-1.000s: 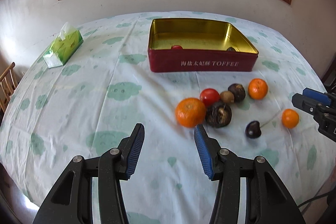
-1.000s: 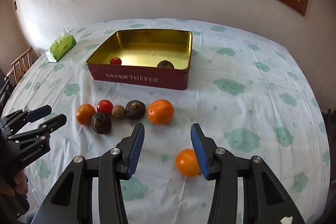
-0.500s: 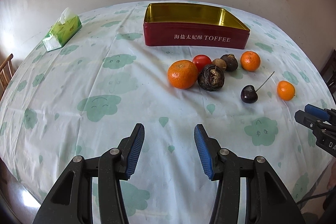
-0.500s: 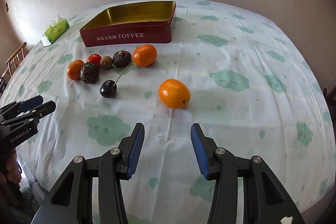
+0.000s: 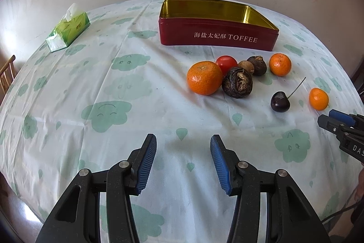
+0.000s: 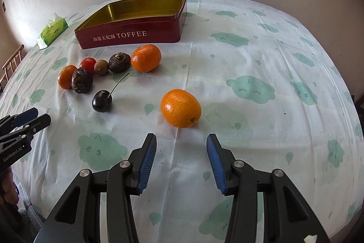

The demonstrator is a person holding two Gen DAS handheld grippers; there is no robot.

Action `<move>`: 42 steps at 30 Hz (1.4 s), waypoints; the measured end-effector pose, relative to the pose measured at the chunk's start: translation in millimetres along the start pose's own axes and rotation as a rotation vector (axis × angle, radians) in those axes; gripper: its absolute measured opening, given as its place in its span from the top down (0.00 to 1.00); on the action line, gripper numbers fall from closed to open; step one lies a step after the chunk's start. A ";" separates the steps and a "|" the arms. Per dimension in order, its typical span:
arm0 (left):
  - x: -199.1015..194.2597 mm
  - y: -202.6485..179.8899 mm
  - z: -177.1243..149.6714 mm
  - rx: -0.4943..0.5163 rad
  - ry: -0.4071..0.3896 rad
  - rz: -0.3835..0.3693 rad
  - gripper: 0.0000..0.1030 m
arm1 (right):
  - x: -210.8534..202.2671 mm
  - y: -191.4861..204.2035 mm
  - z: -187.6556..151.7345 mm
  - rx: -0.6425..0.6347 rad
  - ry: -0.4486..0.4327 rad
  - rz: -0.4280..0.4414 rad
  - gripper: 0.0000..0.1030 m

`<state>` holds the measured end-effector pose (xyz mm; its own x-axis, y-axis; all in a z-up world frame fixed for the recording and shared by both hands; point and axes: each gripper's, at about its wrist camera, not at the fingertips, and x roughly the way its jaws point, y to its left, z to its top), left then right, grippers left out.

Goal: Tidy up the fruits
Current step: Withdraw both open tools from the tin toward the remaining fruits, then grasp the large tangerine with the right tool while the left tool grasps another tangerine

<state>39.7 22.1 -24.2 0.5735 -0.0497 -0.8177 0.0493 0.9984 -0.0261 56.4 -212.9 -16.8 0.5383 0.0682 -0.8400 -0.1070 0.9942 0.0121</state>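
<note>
Loose fruit lies on the cloud-print cloth in front of a red TOFFEE tin (image 5: 218, 38), whose inside is hidden by its wall. A large orange (image 5: 204, 78), a tomato (image 5: 226, 64), two dark chestnut-like fruits (image 5: 237, 82), a small brown fruit (image 5: 246, 67) and another orange (image 5: 280, 64) sit in a cluster. A dark cherry (image 5: 280, 101) lies apart. My left gripper (image 5: 183, 140) is open over bare cloth, short of the cluster. My right gripper (image 6: 181, 139) is open and empty, with a small oval orange (image 6: 180, 108) just ahead of its tips.
A green tissue box (image 5: 68, 29) stands at the far left of the table. A wooden chair back (image 6: 11, 60) shows beyond the left edge. The wall and a window frame rise behind the tin (image 6: 132, 35). Bare cloth stretches to the right of the oval orange.
Both views have sunk toward the table, so the tin's inside no longer shows. The oval orange, earlier beside the right gripper's right finger, now lies ahead of its tips. Both jaw gaps are unchanged.
</note>
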 end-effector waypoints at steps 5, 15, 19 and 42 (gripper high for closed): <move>7.2 -1.1 2.0 0.001 0.008 0.002 0.51 | 7.9 -0.7 4.0 -0.010 -0.002 -0.006 0.58; 17.6 -4.7 14.8 0.002 -0.005 -0.006 0.51 | 19.2 2.8 19.9 -0.035 -0.015 -0.008 0.56; 20.9 -6.7 19.1 0.005 -0.007 -0.009 0.51 | 21.0 4.1 22.2 -0.037 -0.029 -0.009 0.59; 46.7 -20.6 53.3 0.024 -0.018 -0.024 0.51 | 22.4 4.1 23.3 -0.031 -0.045 -0.005 0.64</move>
<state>109.1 -2.2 -31.2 0.5865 -0.0740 -0.8066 0.0824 0.9961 -0.0314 87.6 -205.4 -22.9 0.5762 0.0679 -0.8145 -0.1299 0.9915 -0.0092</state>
